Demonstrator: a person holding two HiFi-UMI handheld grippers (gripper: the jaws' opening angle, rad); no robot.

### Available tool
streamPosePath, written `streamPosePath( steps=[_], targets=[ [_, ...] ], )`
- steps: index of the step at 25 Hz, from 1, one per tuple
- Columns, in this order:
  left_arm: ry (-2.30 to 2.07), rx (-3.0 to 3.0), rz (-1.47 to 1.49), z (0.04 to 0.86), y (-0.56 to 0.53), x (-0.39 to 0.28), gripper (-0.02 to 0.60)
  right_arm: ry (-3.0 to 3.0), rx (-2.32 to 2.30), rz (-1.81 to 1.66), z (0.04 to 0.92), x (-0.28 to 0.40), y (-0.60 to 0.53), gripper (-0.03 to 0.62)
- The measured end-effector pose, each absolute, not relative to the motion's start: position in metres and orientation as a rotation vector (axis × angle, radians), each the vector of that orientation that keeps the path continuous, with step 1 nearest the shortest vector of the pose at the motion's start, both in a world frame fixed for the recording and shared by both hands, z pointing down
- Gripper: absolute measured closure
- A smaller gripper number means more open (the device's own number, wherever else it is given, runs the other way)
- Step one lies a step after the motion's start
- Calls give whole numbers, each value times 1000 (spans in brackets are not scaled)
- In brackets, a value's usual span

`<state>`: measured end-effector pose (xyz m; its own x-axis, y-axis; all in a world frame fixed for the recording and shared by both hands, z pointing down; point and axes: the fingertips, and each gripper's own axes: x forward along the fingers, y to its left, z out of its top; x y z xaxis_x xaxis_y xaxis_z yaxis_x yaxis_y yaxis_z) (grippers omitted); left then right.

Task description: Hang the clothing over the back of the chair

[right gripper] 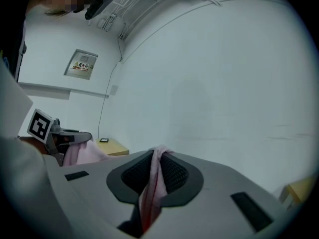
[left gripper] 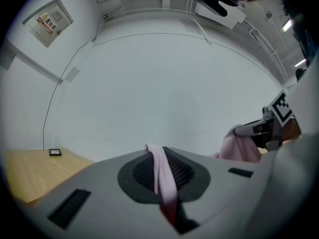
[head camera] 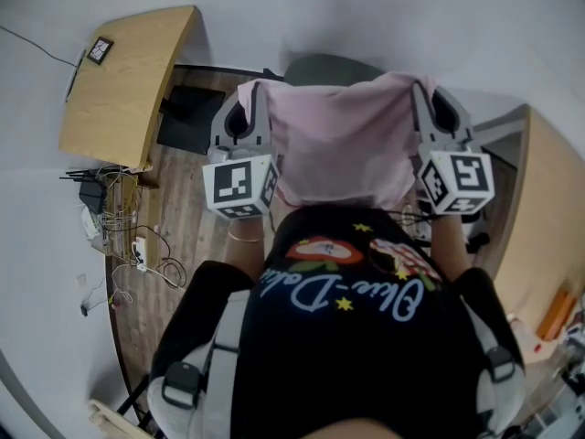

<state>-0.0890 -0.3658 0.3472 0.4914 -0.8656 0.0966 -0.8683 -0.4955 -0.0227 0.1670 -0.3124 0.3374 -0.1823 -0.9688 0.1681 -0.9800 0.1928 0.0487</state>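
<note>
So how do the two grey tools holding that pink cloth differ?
The grey left tool pinches a thin, flat strip of the pink cloth; the grey right tool pinches a thicker, bunched fold. Left holds its left corner, right its right. Both are shut on it.

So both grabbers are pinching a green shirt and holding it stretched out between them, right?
Almost. The shirt is pink, not green. The head view shows this best, and each gripper view also shows pink cloth caught in its jaws. The rest is right: the left gripper and the right gripper both pinch it and hold it stretched out between them.
</note>
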Motion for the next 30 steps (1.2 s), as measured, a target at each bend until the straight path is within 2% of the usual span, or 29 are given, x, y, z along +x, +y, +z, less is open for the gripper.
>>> streamPosePath(
  steps=[30],
  targets=[
    [-1482, 2660, 259, 396, -390, -80, 574, -2157, 1828, 207, 408, 162, -343, 560]
  ],
)
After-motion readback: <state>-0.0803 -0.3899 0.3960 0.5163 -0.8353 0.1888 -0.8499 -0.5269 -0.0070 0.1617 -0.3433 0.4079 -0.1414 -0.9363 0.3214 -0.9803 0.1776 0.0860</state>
